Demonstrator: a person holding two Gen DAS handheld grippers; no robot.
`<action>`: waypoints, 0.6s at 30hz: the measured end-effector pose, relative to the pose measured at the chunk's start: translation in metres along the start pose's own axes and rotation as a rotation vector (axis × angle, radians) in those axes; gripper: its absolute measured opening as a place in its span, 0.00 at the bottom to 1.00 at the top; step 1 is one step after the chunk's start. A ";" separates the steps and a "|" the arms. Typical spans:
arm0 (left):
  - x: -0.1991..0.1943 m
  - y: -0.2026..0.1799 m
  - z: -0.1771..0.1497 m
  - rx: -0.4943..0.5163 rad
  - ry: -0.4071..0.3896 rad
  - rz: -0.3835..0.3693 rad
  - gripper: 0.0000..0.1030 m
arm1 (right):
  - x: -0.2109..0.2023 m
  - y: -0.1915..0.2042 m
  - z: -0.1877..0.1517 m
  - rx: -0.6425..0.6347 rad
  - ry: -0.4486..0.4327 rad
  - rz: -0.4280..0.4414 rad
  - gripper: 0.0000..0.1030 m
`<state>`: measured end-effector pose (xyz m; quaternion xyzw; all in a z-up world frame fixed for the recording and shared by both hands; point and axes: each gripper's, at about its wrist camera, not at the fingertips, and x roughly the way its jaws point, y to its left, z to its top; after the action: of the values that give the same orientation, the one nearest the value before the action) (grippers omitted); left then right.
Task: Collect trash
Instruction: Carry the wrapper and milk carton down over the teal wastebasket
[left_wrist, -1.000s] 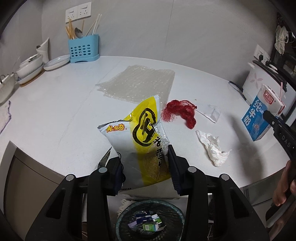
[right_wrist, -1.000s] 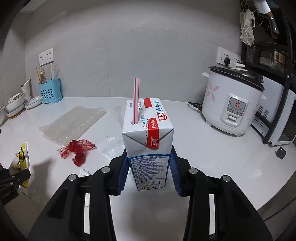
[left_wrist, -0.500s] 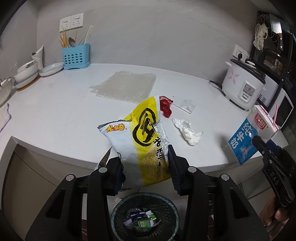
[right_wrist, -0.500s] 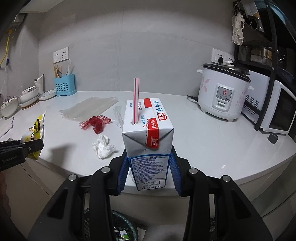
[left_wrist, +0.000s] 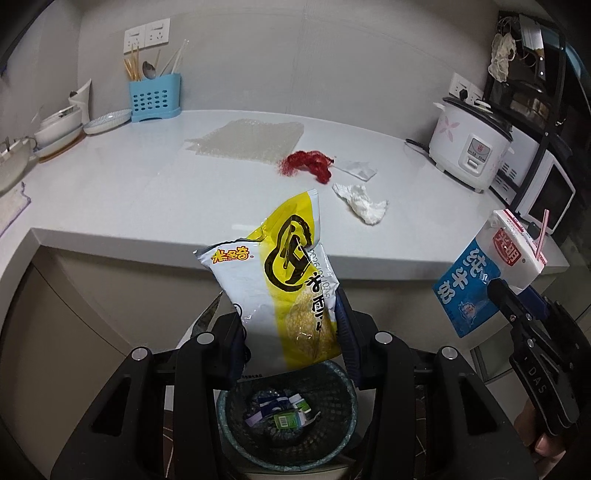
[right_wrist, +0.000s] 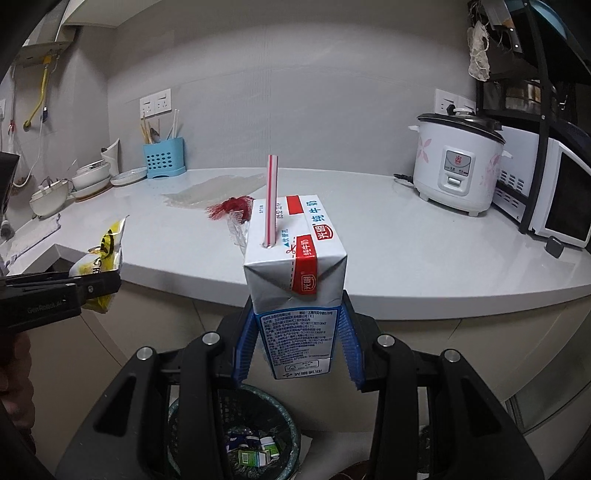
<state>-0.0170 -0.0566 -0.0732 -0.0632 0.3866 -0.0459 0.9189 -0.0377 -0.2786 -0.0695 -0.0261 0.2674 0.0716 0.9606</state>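
My left gripper (left_wrist: 291, 332) is clamped on the lower part of a yellow-and-white snack bag (left_wrist: 280, 280); the bag stands up out of the jaws, tilted a bit left, top corner torn open. It hangs in the air in front of the counter edge, directly above the mesh trash bin (left_wrist: 286, 454) on the floor. Bin already has small cartons and scraps in it.

My right gripper (right_wrist: 297, 347) is closed on the base of a blue-and-white milk carton (right_wrist: 295, 280), blue pads pressed on both sides, carton upright, red-and-white straw (right_wrist: 271, 201) poking out the top. Also off the counter, with the bin showing below between the fingers. From the left view the carton leans in the right-hand gripper, off to the right of the bin.

Still on the white counter (left_wrist: 129, 192): a red mesh net (left_wrist: 308, 166), a crumpled white tissue (left_wrist: 364, 201) just in front of it, a small clear plastic wrapper (left_wrist: 356, 169) beside the net, and a sheet of bubble wrap (left_wrist: 245, 142) behind.

Background: blue utensil holder (left_wrist: 154, 96) at the wall, bowls and plates at far left, white rice cooker (left_wrist: 471, 149) at right, microwave (right_wrist: 554, 206) next to it.
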 end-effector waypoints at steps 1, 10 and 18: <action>-0.001 0.000 -0.008 0.001 0.005 -0.009 0.40 | -0.003 0.002 -0.006 0.000 0.002 0.005 0.38; -0.004 -0.001 -0.063 0.036 -0.009 -0.031 0.40 | -0.018 0.027 -0.059 -0.043 0.017 0.039 0.38; 0.023 0.006 -0.101 0.060 -0.026 -0.061 0.40 | 0.008 0.047 -0.103 -0.048 0.073 0.064 0.38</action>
<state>-0.0730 -0.0622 -0.1600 -0.0482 0.3710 -0.0847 0.9235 -0.0905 -0.2400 -0.1625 -0.0434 0.3013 0.1078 0.9464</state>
